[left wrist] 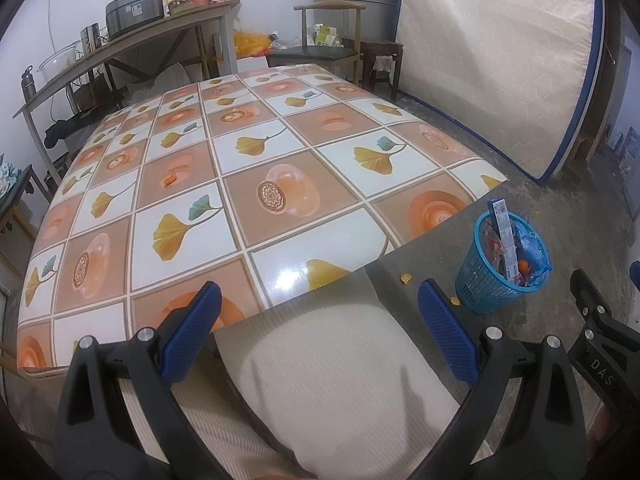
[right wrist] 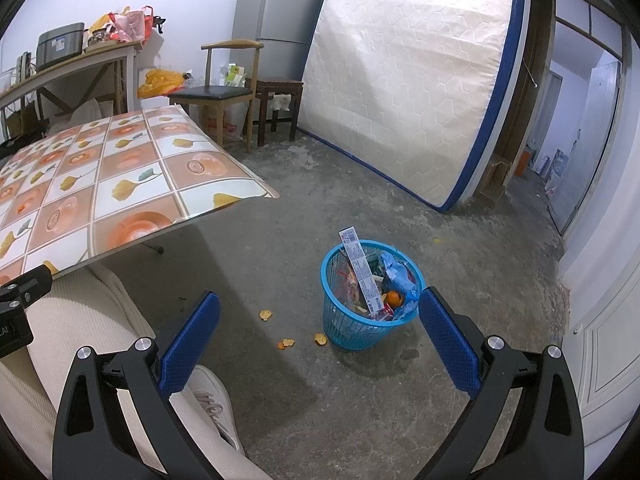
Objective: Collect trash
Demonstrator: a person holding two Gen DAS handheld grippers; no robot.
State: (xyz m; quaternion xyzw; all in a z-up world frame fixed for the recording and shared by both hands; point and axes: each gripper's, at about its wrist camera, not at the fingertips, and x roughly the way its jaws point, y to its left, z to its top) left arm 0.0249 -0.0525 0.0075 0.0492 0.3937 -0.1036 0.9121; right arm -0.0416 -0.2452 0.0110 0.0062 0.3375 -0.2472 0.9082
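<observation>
Both jaws gape empty; bin [right wrist: 370,304] lower centre nearly full. Next: right gripper [right wrist: 320,340] drops to peel scraps [right wrist: 266,314] left of bin; left gripper [left wrist: 316,328] idle.

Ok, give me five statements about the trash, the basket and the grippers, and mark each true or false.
1. The blue basket stands on the floor beside the table. True.
2. The basket is empty. False: it holds wrappers, a long box and an orange piece.
3. Orange peel scraps lie on the floor near the basket. True.
4. The right gripper is shut on a wrapper. False: it is open and holds nothing.
5. The left gripper is open. True.
</observation>
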